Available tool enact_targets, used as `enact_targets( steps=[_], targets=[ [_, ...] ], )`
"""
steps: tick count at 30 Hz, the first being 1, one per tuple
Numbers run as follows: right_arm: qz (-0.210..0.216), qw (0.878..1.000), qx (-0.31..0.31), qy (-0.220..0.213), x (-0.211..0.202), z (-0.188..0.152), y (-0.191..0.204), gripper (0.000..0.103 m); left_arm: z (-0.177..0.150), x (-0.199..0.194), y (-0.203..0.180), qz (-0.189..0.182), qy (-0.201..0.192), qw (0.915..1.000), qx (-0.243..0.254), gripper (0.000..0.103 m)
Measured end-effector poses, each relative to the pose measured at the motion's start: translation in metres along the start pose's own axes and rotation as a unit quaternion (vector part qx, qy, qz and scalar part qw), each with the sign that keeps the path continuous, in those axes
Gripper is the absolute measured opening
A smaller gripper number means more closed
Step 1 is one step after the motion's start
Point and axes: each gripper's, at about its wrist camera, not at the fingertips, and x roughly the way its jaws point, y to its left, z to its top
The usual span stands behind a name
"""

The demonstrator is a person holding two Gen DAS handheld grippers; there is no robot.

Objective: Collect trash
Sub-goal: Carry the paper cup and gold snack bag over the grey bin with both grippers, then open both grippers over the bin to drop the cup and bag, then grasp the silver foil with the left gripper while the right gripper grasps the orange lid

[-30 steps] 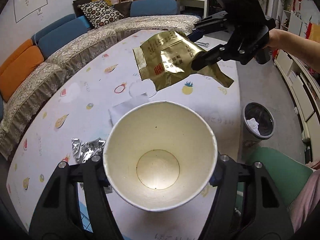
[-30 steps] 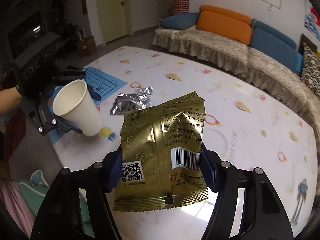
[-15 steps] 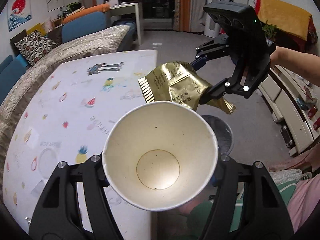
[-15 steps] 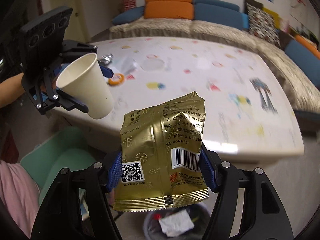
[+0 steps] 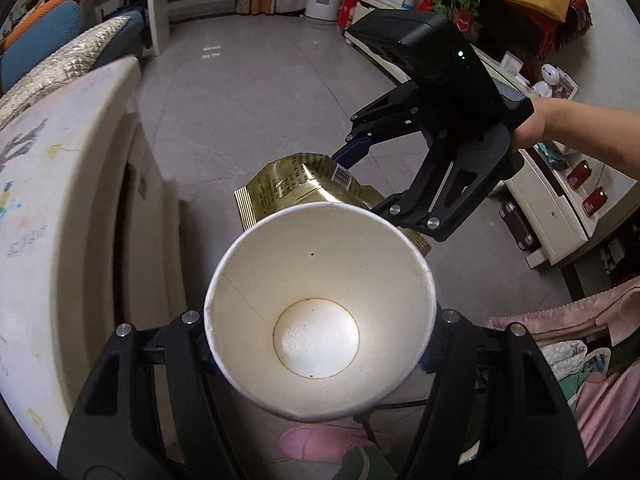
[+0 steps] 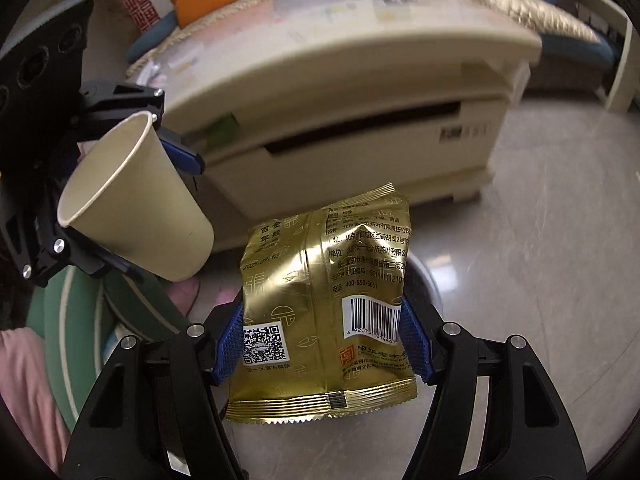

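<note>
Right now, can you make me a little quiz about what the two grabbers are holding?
1. What does the left gripper hold?
2. True or false: the gold packet lies on the table.
3. The paper cup is: A full, B empty, C crushed?

Key: 1. The paper cup. 2. False, the right gripper holds it in the air, over the floor beside the table. 3. B.

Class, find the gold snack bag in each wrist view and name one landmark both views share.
Left wrist view: gold snack bag at centre, above the paper cup.
Right wrist view: bag at lower centre, between the blue pads.
Shared landmark: the paper cup.
</note>
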Motion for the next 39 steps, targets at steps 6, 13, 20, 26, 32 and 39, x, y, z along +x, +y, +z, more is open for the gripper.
enact_targets(
  steps=[6,13,20,26,32,39],
  targets=[
    [0.022,0.999,0.021,0.037,0.042,-0.030,-0.024,0.067,0.001,0.061,0.010,-0.022,0.053,0.9982,0.018,0.065],
    [0.029,0.995,0.046,0.079,0.084,-0.051,-0.049,0.081,-0.001,0.121,0.020,-0.021,0.098,0.9949,0.014,0.084],
    [0.022,0.995,0.063,0.071,0.084,-0.058,-0.064,0.086,-0.008,0.121,0.021,-0.032,0.093,0.9951,0.002,0.087],
    [0.014,0.997,0.063,0.052,0.066,-0.052,-0.063,0.087,-0.006,0.101,0.025,-0.022,0.073,0.9971,-0.006,0.089],
    [0.014,0.998,0.056,0.037,0.051,-0.041,-0.052,0.087,-0.005,0.083,0.027,-0.009,0.059,0.9982,-0.010,0.089],
    [0.009,0.999,0.024,0.028,0.029,-0.021,-0.034,0.087,0.000,0.055,0.023,0.015,0.041,0.9990,-0.010,0.089]
  ],
)
